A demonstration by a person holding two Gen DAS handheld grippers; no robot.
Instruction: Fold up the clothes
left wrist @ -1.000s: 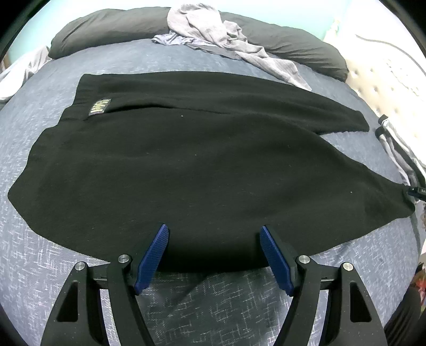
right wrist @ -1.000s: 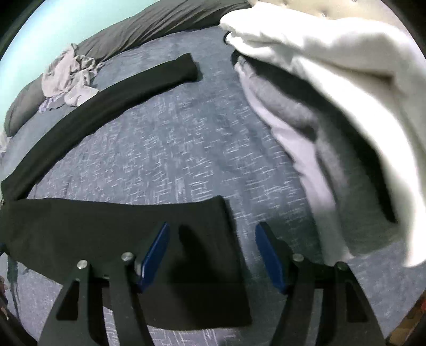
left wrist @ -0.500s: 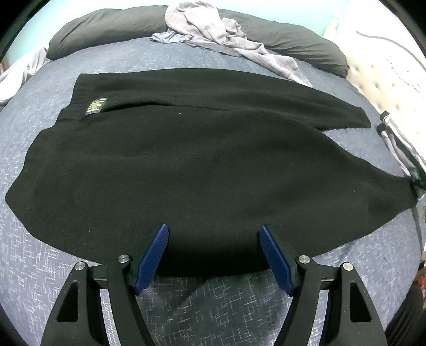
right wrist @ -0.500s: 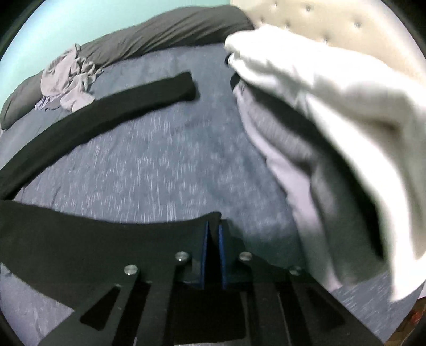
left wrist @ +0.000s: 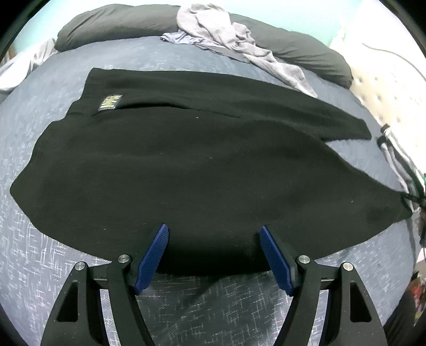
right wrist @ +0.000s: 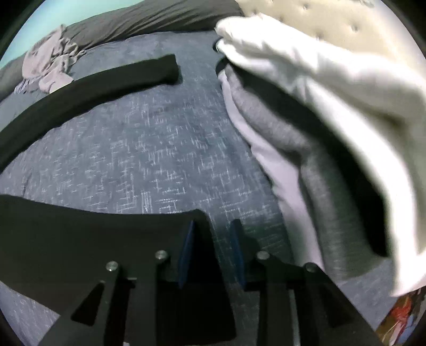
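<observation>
garment: black sweater (left wrist: pixel 186 165) lies spread flat on the blue-grey patterned bed cover (left wrist: pixel 48 266), a small yellow-and-black label (left wrist: pixel 109 102) near its collar end. one sleeve (right wrist: pixel 87 87) runs straight along the far side, its cuff end lying flat on the cover.

left gripper (left wrist: pixel 214 252): jaws spread wide, holding nothing, blue pads (left wrist: pixel 151 258) poised over the near hem of the sweater. contact with the fabric cannot be confirmed.

right gripper (right wrist: pixel 211 252): jaws parted by a narrow gap at the corner of the nearer sleeve end (right wrist: pixel 106 234); the fabric edge sits at the left pad. whether it is pinched cannot be determined.

surroundings: crumpled grey garment (left wrist: pixel 226 40) on a dark bolster (left wrist: pixel 119 24) at the far edge; stack of white and grey clothes (right wrist: pixel 319 127) beside the tufted headboard (right wrist: pixel 332 18).
</observation>
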